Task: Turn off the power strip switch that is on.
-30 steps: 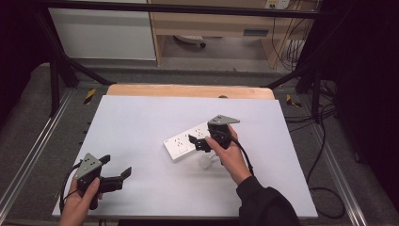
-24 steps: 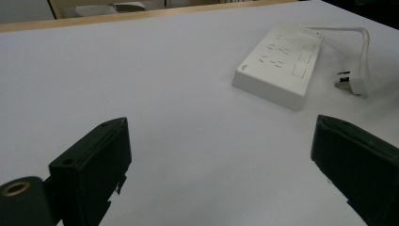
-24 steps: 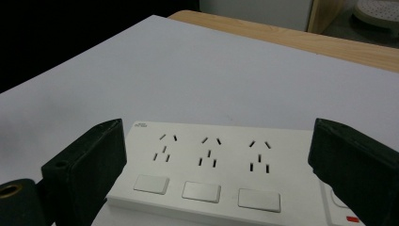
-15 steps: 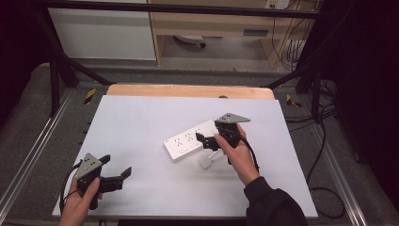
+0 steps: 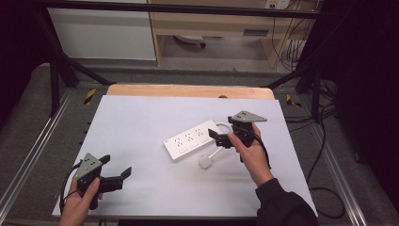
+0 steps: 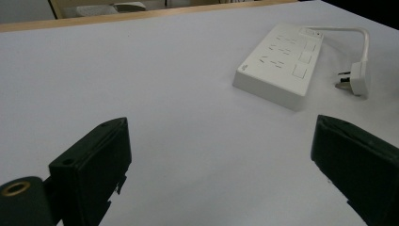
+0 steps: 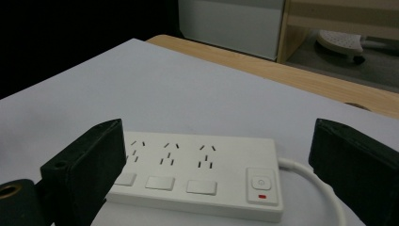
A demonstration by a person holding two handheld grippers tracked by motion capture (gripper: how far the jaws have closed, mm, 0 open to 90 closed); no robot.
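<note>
A white power strip (image 5: 190, 140) with three sockets lies slantwise in the middle of the white table top (image 5: 141, 117). Its short cable curls round to a white plug (image 5: 205, 162) lying just in front of it. My right gripper (image 5: 217, 137) hovers open at the strip's right end, jaws pointing left over the switch end. In the right gripper view the strip (image 7: 197, 174) lies between and below the wide-apart jaws of the right gripper (image 7: 219, 157). My left gripper (image 5: 116, 165) is open near the front left edge, empty, facing the strip (image 6: 280, 66) and plug (image 6: 357, 77) from a distance.
A wooden strip (image 5: 188, 90) runs along the table's far edge. Metal rails (image 5: 28, 160) flank the table on both sides, and cables (image 5: 324, 188) lie on the floor at the right. White cabinets (image 5: 101, 33) stand behind.
The right hand and its gripper have drifted to the right, from over the strip's middle to its right end. The left gripper has stayed put.
</note>
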